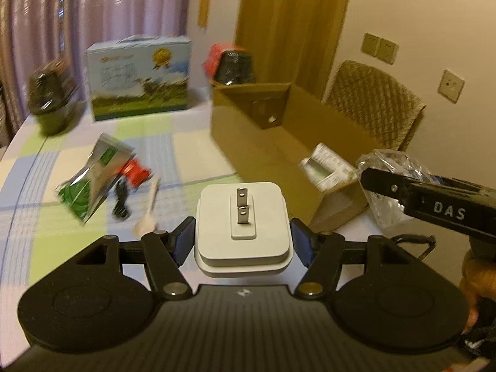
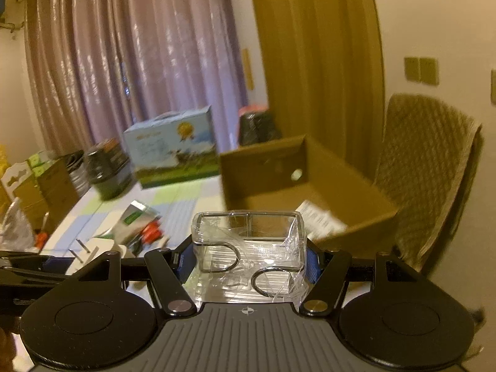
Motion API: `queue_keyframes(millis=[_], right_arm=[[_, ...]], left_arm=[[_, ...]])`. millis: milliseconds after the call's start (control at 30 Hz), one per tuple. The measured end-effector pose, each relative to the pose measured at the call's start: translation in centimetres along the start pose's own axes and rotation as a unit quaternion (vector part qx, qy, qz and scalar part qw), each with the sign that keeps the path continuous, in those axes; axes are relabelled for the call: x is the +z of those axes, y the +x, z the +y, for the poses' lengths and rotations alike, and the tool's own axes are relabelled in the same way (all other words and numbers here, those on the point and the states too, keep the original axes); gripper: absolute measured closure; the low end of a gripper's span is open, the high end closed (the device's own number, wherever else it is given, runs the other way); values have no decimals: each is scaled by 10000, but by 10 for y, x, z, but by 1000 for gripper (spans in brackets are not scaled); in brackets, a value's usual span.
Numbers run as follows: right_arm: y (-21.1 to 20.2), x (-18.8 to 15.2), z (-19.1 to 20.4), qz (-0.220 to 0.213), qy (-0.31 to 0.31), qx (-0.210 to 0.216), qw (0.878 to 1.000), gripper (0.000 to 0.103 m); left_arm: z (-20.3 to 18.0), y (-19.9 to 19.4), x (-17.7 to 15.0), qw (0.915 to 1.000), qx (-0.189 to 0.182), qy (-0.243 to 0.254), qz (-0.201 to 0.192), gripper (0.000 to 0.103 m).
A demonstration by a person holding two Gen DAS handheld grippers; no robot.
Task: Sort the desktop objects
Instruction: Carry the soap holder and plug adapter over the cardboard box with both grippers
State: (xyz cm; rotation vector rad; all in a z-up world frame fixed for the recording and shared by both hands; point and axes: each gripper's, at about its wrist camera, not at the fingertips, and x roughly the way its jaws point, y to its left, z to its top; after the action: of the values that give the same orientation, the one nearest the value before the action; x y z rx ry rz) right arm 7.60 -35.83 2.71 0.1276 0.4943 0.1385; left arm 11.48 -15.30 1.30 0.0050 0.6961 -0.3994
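White plug adapter (image 1: 243, 232) pinched in left gripper (image 1: 243, 241), clear plastic case (image 2: 248, 254) clamped in right gripper (image 2: 249, 263)

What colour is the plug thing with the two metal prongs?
White. The plug shows best in the left wrist view.

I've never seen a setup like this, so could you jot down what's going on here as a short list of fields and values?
Setting: table with a checked cloth, curtains behind
Left gripper: shut on a white plug adapter, prongs toward the camera
Right gripper: shut on a clear plastic case
Container: open cardboard box on the table, a white packet inside
Still on the cloth: foil pouch, red item, black cable, pale spoon
Background: printed carton, blurred
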Motion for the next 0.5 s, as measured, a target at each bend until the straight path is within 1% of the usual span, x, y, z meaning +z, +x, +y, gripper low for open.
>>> queue_keyframes(millis=[233,500], right_arm=[[17,35,-41,-184,-48,-239,9995,39],[53,60,-81,-97,197,-323,9992,39]], left_arm=[[-33,29,41,9991,-297,247,-175,42],[-61,78,73,9979,-439,458,-130,42]])
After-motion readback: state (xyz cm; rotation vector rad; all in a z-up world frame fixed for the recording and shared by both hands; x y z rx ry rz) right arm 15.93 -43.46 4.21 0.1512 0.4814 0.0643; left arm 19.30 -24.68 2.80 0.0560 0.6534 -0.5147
